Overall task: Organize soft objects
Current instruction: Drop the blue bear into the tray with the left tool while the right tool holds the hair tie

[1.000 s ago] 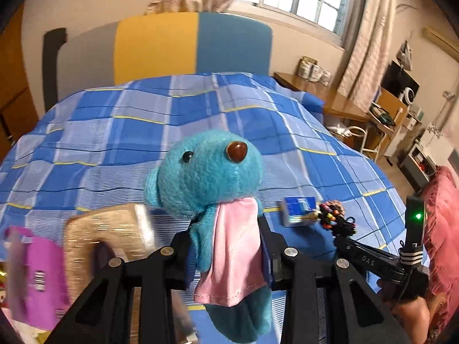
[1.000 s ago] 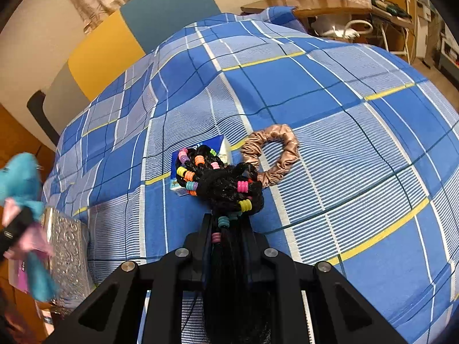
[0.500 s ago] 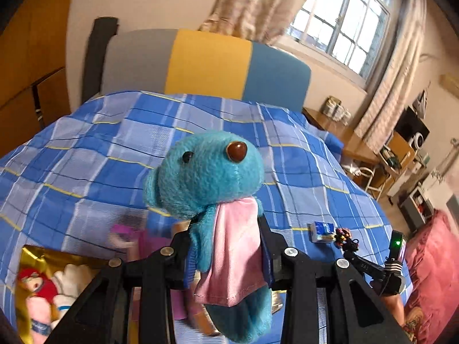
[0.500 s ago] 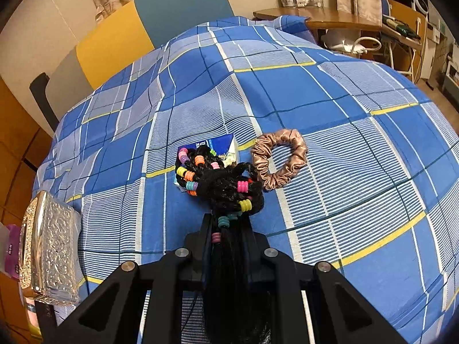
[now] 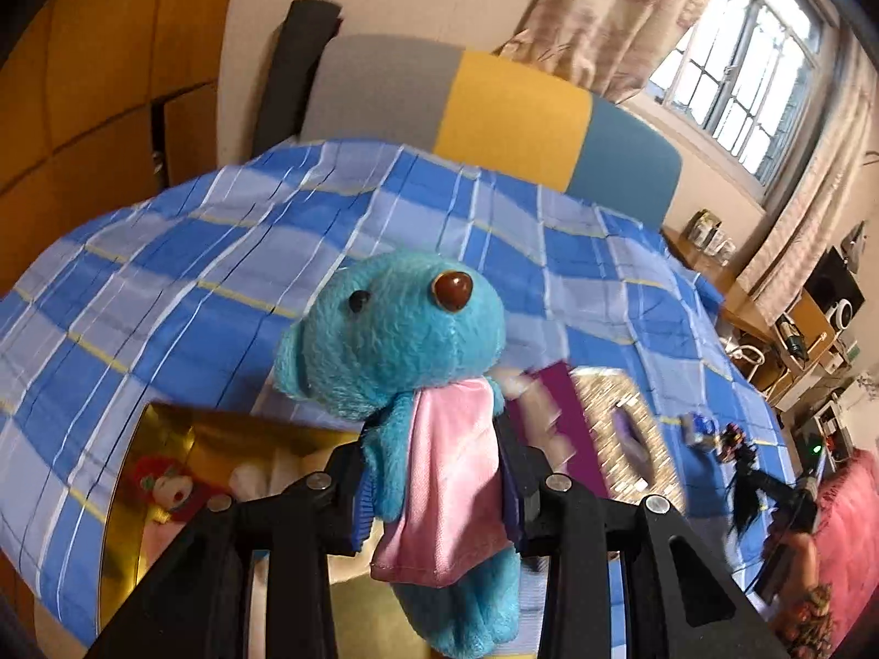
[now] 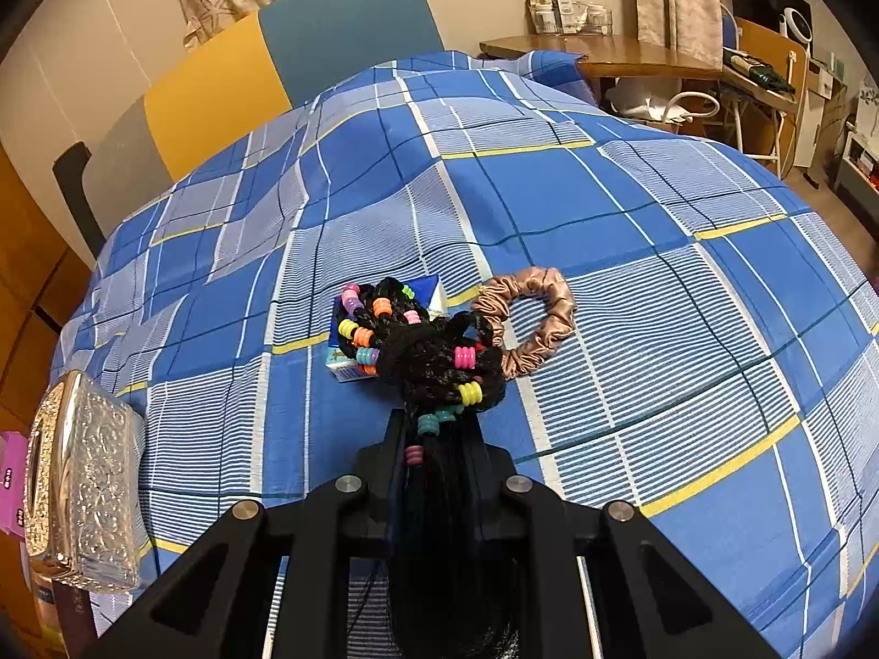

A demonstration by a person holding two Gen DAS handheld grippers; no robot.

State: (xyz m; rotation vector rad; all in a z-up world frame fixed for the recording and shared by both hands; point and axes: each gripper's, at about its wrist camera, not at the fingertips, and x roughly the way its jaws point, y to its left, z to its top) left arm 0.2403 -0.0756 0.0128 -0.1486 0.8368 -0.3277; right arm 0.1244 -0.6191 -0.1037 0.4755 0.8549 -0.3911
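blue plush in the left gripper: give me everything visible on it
The plush is a fuzzy turquoise bear-like toy with a glossy brown nose, one black bead eye showing, a small round ear, and a shiny pink satin cloth hanging down its front. It is upright, head above the left gripper, whose fingers clamp its body from both sides. Its feet dangle below, over the gold box.
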